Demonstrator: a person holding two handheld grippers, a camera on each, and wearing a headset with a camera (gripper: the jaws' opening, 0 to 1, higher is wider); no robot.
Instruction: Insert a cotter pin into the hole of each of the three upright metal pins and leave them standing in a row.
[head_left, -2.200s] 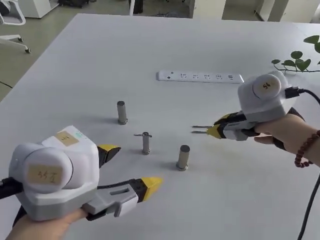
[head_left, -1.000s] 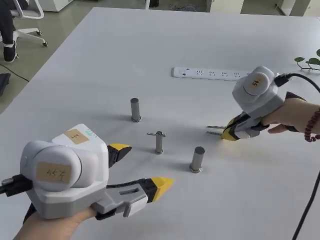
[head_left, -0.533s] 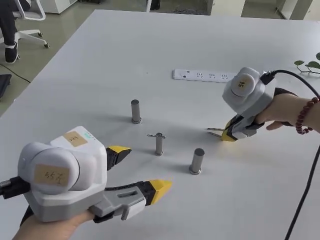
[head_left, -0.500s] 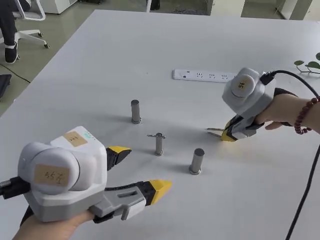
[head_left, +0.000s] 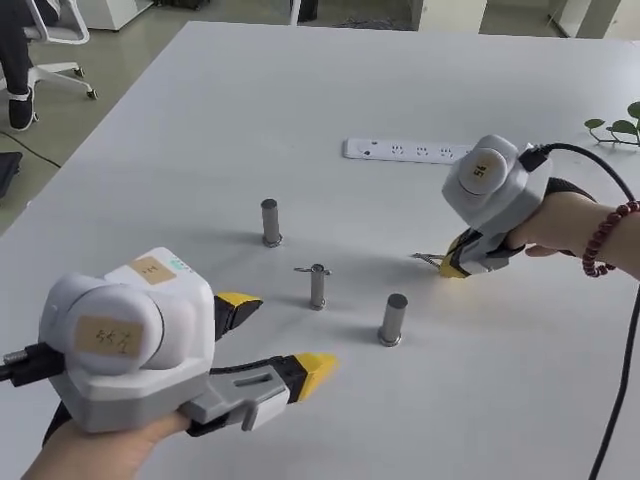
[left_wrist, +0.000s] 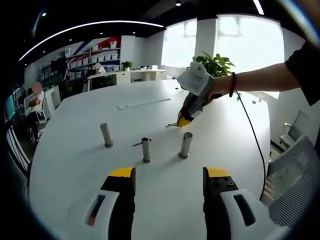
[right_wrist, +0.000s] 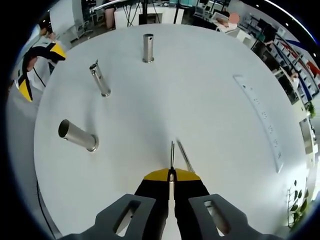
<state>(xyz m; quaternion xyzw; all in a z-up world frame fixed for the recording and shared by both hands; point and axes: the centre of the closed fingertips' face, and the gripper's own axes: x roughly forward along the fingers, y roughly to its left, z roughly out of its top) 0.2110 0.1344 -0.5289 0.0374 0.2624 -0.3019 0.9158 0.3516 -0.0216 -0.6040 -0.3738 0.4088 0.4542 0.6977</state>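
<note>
Cotter pin (right_wrist: 171, 155) reads clearest in right gripper view.

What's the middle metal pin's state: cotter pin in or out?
In. A cotter pin crosses the top of the middle metal pin, sticking out sideways; the left gripper view shows it too.
</note>
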